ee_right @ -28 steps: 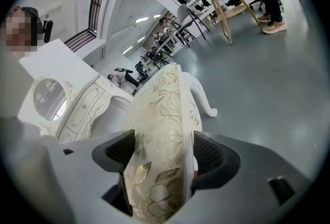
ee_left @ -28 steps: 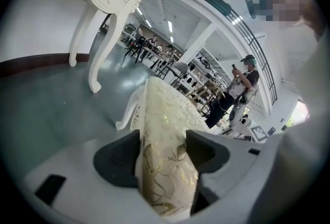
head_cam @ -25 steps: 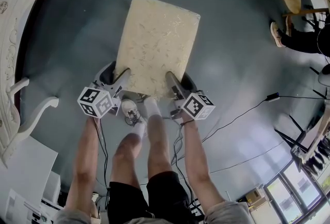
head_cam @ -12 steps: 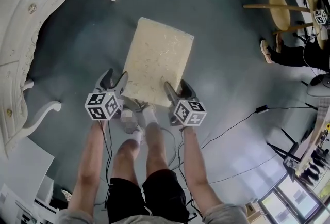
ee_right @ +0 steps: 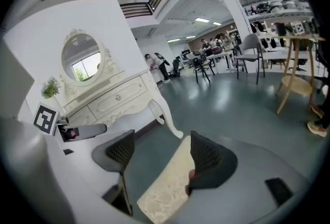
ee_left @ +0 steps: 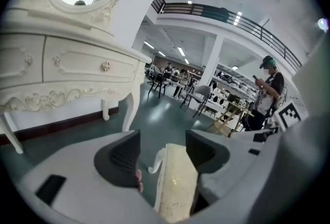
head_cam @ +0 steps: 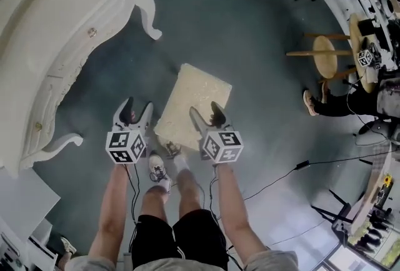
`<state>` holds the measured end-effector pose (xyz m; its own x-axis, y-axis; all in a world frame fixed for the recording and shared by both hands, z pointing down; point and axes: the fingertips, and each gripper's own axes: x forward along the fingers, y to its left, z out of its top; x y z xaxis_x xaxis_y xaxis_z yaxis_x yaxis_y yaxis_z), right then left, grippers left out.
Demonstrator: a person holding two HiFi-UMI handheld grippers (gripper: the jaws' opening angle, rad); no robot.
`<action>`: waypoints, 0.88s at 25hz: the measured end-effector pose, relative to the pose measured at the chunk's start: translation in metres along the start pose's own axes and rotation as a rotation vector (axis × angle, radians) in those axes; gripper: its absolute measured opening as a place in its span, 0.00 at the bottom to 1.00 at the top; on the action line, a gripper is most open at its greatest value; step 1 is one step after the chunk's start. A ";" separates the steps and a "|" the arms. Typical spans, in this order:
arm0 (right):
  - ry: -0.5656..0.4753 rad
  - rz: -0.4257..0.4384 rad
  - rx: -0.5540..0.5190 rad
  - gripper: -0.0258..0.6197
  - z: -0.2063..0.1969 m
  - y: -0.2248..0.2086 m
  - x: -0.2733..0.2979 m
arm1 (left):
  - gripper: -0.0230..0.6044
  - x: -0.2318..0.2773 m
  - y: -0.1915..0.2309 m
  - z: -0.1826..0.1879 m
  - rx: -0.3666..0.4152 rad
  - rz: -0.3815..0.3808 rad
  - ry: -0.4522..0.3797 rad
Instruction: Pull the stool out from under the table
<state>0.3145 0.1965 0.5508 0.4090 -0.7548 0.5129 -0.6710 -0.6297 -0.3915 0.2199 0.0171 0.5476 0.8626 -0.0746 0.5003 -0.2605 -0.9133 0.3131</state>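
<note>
The stool (head_cam: 197, 98), with a cream cushion and white legs, stands on the green floor out from the white dressing table (head_cam: 62, 32). My left gripper (head_cam: 138, 104) hangs open just left of the stool's near corner. In the left gripper view the cushion (ee_left: 175, 187) shows edge-on by the right jaw, with a gap to the left jaw. My right gripper (head_cam: 205, 110) is open above the cushion's near right edge. In the right gripper view the cushion (ee_right: 165, 192) lies flat below the spread jaws.
The table's curved leg (head_cam: 150, 26) stands beyond the stool. A round wooden stool (head_cam: 325, 54) and a seated person's shoe (head_cam: 310, 103) are at the right. A black cable (head_cam: 300, 167) runs over the floor. My own shoes (head_cam: 159, 170) are behind the stool.
The view has risen and drawn back from the stool. My left gripper has come off the stool's near left corner and stands beside it. The right gripper has lifted over the cushion.
</note>
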 end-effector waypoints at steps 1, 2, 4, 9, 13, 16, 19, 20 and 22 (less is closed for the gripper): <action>-0.004 0.015 -0.017 0.58 0.013 0.012 0.000 | 0.48 -0.009 0.002 0.013 -0.003 0.007 -0.012; -0.007 0.030 -0.034 0.58 0.025 0.025 0.000 | 0.48 -0.020 0.005 0.026 -0.008 0.016 -0.023; -0.010 0.062 -0.068 0.58 0.046 0.052 -0.001 | 0.47 -0.043 0.011 0.053 -0.005 0.041 -0.052; -0.017 0.167 -0.152 0.58 0.094 0.125 0.002 | 0.44 -0.110 0.030 0.125 0.046 0.159 -0.172; -0.034 0.264 -0.204 0.58 0.128 0.189 0.000 | 0.42 -0.169 0.042 0.168 0.068 0.248 -0.247; -0.034 0.337 -0.256 0.58 0.146 0.237 -0.004 | 0.40 -0.213 0.050 0.189 0.064 0.310 -0.285; -0.038 0.425 -0.321 0.56 0.163 0.288 -0.005 | 0.38 -0.261 0.062 0.209 0.064 0.394 -0.329; -0.045 0.455 -0.342 0.54 0.169 0.306 -0.005 | 0.38 -0.277 0.067 0.215 0.068 0.426 -0.343; -0.059 0.510 -0.384 0.50 0.180 0.340 -0.009 | 0.36 -0.308 0.076 0.225 0.075 0.492 -0.369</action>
<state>0.1945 -0.0441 0.2753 0.0060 -0.9578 0.2874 -0.9596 -0.0863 -0.2676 0.0318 -0.1190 0.2354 0.7458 -0.6152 0.2555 -0.6461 -0.7614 0.0526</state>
